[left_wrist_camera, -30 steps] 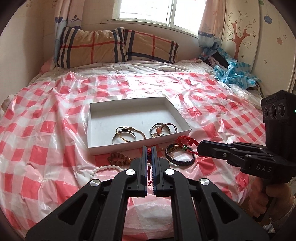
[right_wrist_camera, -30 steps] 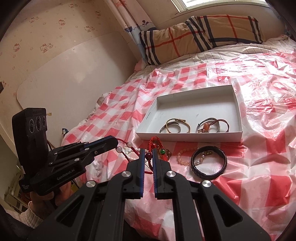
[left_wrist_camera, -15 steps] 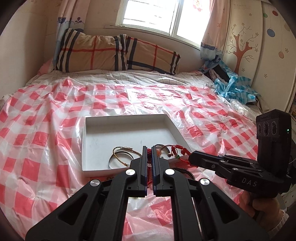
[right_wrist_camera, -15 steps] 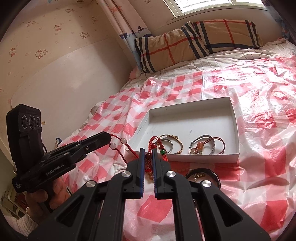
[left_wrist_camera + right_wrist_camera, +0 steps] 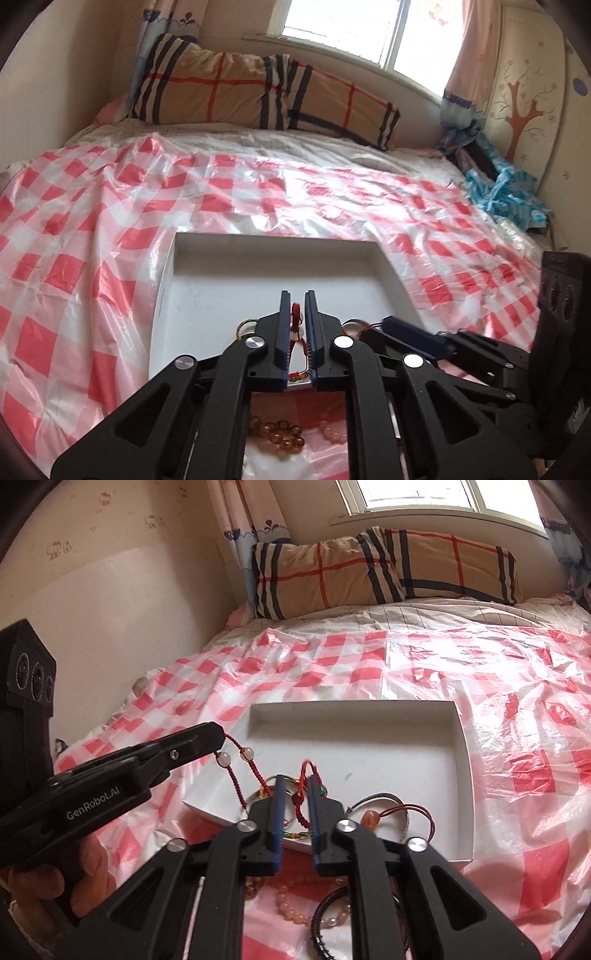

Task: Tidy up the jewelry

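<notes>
- The black left gripper has its blue-padded jaws a narrow slit apart, having just been opening. The red braided cord bracelet with pale round beads hangs in the slit. In the right wrist view the cord runs out of this gripper's tip; whether the pads still pinch it I cannot tell.
- A hand grips the left gripper's black handle at the left edge of the right wrist view.
- The black right gripper stands clearly parted, its jaws having just been opening. The bracelet's red cord loops loosely between its pads, and a green bead of it sits against the right pad.
- The bracelet hangs above the near left corner of the shallow white cardboard box.
- In the box lie a gold bangle, mostly hidden, and a silver bangle with a red cord and orange stone.
- In front of the box lie an amber bead bracelet, a pink bead bracelet and a dark woven bangle.
- All of this rests on a red-and-white checked plastic sheet spread over a bed.
- At the head of the bed a tan plaid pillow lies under a bright window.
- Crumpled blue cloth sits at the far right by a wall with a tree decal.
</notes>
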### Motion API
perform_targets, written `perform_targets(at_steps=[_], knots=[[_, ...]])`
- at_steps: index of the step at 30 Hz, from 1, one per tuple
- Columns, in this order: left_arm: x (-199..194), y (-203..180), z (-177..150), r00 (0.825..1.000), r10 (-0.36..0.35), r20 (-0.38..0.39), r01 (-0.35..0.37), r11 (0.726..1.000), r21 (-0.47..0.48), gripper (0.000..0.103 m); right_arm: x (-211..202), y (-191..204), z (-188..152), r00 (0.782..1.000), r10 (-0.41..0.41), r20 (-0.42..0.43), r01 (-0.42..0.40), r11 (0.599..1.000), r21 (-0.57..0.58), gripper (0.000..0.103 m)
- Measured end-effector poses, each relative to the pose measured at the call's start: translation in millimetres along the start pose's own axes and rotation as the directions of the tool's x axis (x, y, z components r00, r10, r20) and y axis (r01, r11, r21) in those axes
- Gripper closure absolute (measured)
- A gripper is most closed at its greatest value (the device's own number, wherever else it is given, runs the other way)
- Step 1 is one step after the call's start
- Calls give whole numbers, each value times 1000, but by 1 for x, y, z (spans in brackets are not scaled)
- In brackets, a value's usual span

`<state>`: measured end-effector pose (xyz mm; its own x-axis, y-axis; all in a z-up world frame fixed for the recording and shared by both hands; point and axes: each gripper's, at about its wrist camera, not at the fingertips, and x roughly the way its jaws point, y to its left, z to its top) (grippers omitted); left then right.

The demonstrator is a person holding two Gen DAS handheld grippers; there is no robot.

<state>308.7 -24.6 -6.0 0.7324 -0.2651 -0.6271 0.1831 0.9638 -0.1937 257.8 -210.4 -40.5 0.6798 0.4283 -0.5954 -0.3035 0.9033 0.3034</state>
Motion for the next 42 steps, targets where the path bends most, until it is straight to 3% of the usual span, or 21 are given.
perform_targets(at_steps=[3,5,9,14,21,29,42], knots=[[3,3,-12,999,41,-28,-42,998,-36,69,-5,1,-10,1000,-11,-11,11,1000,-10,60],[-6,2,-22,998,61,-12,-62,997,-54,48,-14,6,-18,999,-34,-12,33,999,-42,58],[-20,-4,-42,997,59,-40,-62,995,-79,39,-39,7,-37,997,-76,-15,75,996,-49,51],[-42,-18,-71,998,53,-44,-56,995,-87,25,-69,-2,-63,990,-137,-22,138,990,25,41],[-76,-15,-85,996,76,41,-69,988,-138,15,-99,-12,-79,987,-157,-25,159,973,166,39],[-74,-2,-86,998,55,25,-49,977,-208,13,-108,-5,-88,968,-252,-17,251,953,171,34],[-71,3,-86,999,31,21,-25,973,-231,11,-105,-1,-89,949,-315,-30,316,939,137,28]])
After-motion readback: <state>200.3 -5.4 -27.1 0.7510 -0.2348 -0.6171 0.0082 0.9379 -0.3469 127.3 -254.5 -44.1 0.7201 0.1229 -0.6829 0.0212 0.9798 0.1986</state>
